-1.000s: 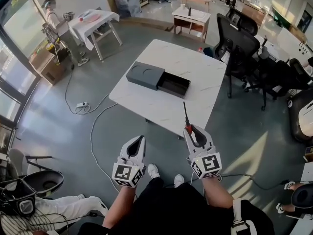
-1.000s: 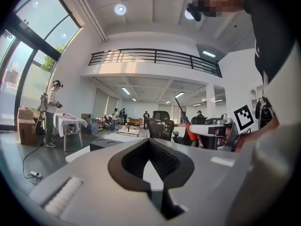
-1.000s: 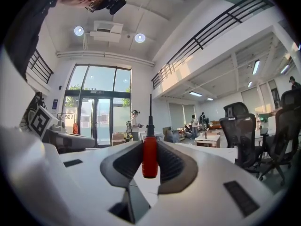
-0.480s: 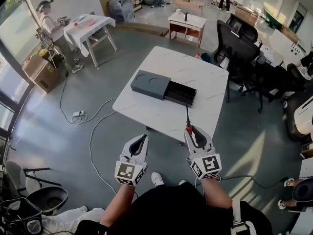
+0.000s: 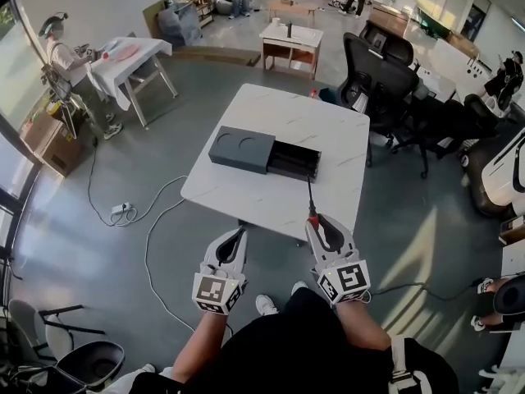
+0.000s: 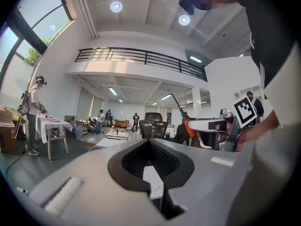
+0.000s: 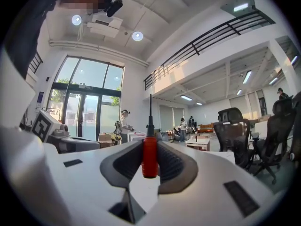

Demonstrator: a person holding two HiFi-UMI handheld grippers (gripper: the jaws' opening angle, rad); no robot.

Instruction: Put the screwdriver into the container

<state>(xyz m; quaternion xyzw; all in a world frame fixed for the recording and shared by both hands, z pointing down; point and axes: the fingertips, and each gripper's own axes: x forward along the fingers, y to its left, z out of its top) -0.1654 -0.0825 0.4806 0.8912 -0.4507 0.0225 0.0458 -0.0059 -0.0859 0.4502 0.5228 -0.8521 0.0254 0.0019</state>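
**Clerk:** First entry, far left?

**Checker:** One white power strip (image 5: 123,210) with a pale cable. It lay on the grey floor, well apart from the table.

**Clerk:** Next?

**Checker:** One left gripper (image 5: 237,238), grey-white, with a cube of square markers at its rear. The person held it low in front of the body. Its jaws were clenched together and nothing stood between them.

**Clerk:** And on the table?

**Checker:** One white, marble-patterned square table (image 5: 279,109). It carried one flat, dark grey rectangular box (image 5: 238,159) with two round recesses in its top. The box's black drawer (image 5: 292,172) was pulled out on the right side. The inside of the drawer was too dark to read.

**Clerk:** Right of that?

**Checker:** One right gripper (image 5: 321,222), of the same make as the left, held level with it. Its jaws were grasping one red-handled, black-shafted screwdriver (image 5: 310,195) by the handle. The shaft pointed forward, away from the person.

**Clerk:** Location of the screwdriver?

**Checker:** It was in the air, outside the box. In the head view its shaft crossed the table's near edge and aimed towards the drawer's right end without touching it.

**Clerk:** Last entry?

**Checker:** One black high-backed office chair (image 5: 369,68), just beyond the table's far right corner.
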